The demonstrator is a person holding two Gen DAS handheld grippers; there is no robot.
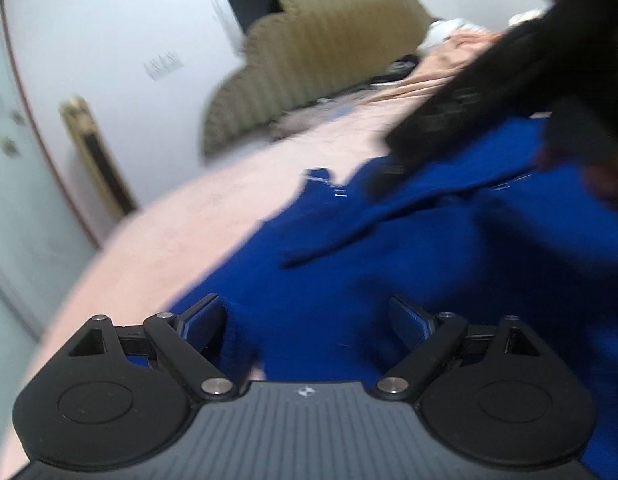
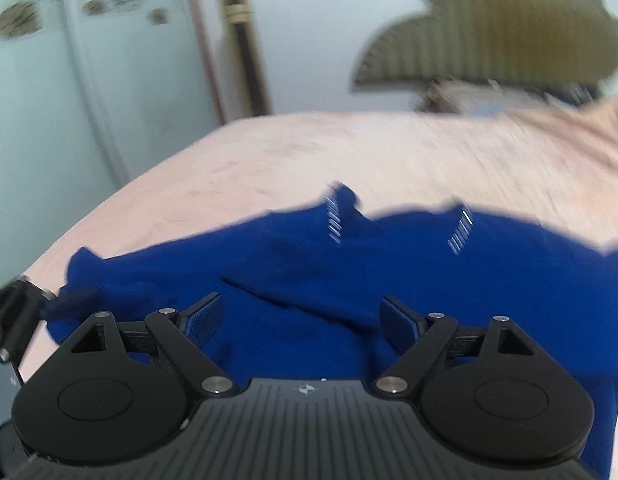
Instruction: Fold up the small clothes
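Nearest us, our left gripper (image 1: pixel 307 320) and right gripper (image 2: pixel 301 318) both sit spread wide over the blue garment (image 2: pixel 389 280), gripping nothing. The garment lies rumpled on the pink bed (image 2: pixel 309 148), one flap (image 1: pixel 389 216) thrown loosely across its middle. We judge the folding barely started: no tidy edges yet, and flattening and every proper fold remain. Beyond stands the tan headboard (image 1: pixel 329 52).
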